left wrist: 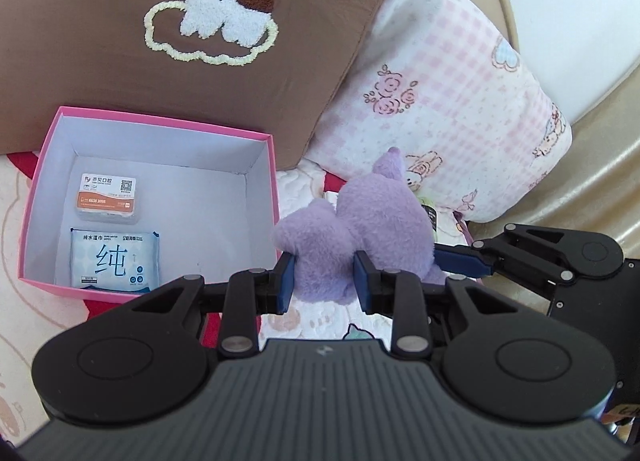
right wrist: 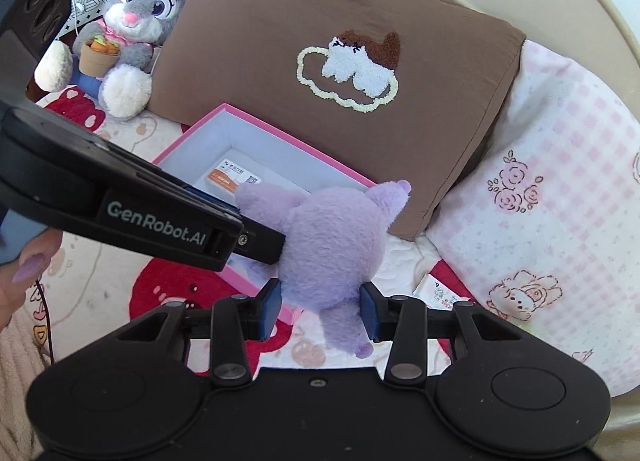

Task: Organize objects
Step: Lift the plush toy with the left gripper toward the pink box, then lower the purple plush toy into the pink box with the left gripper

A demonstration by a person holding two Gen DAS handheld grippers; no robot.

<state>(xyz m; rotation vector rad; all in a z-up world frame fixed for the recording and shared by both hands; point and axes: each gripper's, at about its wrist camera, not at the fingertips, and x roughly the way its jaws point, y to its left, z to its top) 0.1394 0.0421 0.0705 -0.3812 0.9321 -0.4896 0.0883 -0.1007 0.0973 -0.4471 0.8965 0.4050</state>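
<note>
Both the left gripper [left wrist: 325, 281] and right gripper [right wrist: 320, 311] pinch the purple plush toy [left wrist: 360, 229], held just beside the pink box [left wrist: 48, 201], light, soft and squashy, so gripping its thicker body seems safest.

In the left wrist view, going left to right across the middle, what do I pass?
Pink box holding a wipes pack and a small card case → purple plush toy → right claw.
</note>
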